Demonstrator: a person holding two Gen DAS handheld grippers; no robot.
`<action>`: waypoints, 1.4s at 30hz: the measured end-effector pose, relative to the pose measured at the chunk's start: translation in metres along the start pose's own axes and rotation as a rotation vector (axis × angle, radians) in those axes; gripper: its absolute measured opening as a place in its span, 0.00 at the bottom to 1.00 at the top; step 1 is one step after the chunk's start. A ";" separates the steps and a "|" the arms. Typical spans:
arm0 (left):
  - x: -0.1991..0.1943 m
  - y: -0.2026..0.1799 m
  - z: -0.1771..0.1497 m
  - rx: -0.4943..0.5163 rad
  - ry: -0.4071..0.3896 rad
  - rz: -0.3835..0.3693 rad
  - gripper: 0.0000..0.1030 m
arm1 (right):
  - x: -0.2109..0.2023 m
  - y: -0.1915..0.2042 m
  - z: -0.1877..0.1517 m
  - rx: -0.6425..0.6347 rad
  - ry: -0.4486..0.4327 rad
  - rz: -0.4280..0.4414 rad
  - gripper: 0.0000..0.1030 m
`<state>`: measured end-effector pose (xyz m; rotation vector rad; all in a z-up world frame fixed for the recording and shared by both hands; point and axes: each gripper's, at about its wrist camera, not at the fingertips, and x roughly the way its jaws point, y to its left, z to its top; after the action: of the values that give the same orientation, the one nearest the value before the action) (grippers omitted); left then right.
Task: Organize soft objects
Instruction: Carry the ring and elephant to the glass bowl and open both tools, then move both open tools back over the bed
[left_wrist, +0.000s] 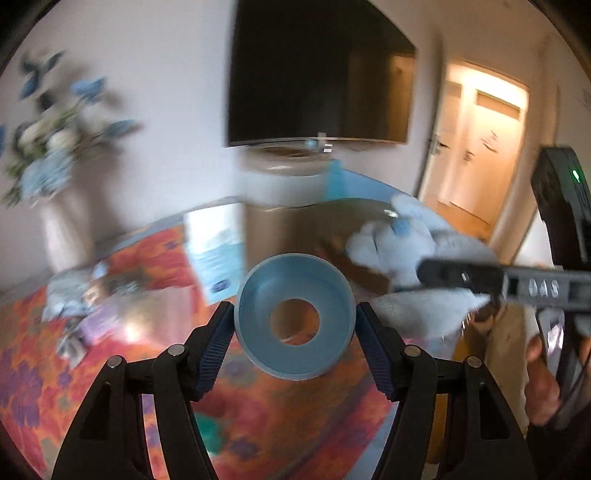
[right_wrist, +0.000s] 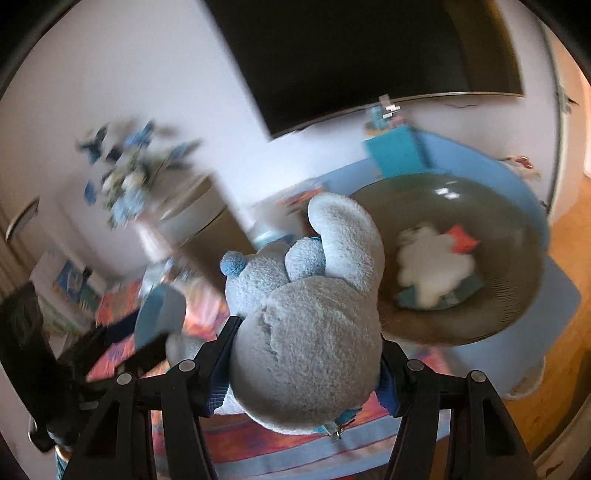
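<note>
Left gripper (left_wrist: 295, 325): closed on a blue ring-shaped piece (left_wrist: 295, 321), a shallow cup form with a round hole through its base. The pads bear on its outer wall at left and right, so the open face is turned toward the camera. Whether the piece is soft cannot be told. It is held in the air above the orange floral tablecloth (left_wrist: 44, 387).

Right gripper (right_wrist: 306, 365): closed on a pale blue plush elephant (right_wrist: 306, 325). The pads (right_wrist: 218, 384) press into the rounded body on either side and the pile bulges past them, which suggests a firm hold taken at the widest part. The head, blue-tipped trunk and one large ear point away from the camera, toward the far side of the scene.

Destination, as judged: a wide dark woven bowl (right_wrist: 517, 295) stands to the right of the elephant on a blue mat (right_wrist: 561, 295). A white plush toy (right_wrist: 436, 269) already lies in it on a teal cloth, with something orange beside it. The bowl appears to serve as the collecting point for soft items, and the elephant is near its left rim but not yet over it.

Surroundings: a vase of blue and white flowers (left_wrist: 55, 155) stands far left; a wall-mounted television (left_wrist: 317, 74) hangs behind. Both views are blurred, so smaller items on the cloth cannot be identified.
</note>
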<state>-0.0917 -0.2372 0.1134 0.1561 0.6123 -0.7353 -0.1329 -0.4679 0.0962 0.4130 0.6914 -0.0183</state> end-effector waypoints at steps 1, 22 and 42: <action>0.005 -0.010 0.004 0.021 0.002 -0.011 0.62 | -0.004 -0.010 0.004 0.017 -0.022 -0.024 0.60; 0.116 -0.101 0.061 0.087 0.071 -0.078 0.62 | 0.042 -0.099 0.104 0.124 -0.190 -0.015 0.44; 0.149 -0.115 0.063 0.106 0.137 -0.039 0.90 | 0.013 -0.128 0.095 0.089 -0.111 -0.245 0.59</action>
<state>-0.0530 -0.4305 0.0880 0.2952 0.7081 -0.7997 -0.0840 -0.6196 0.1076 0.4074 0.6300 -0.3024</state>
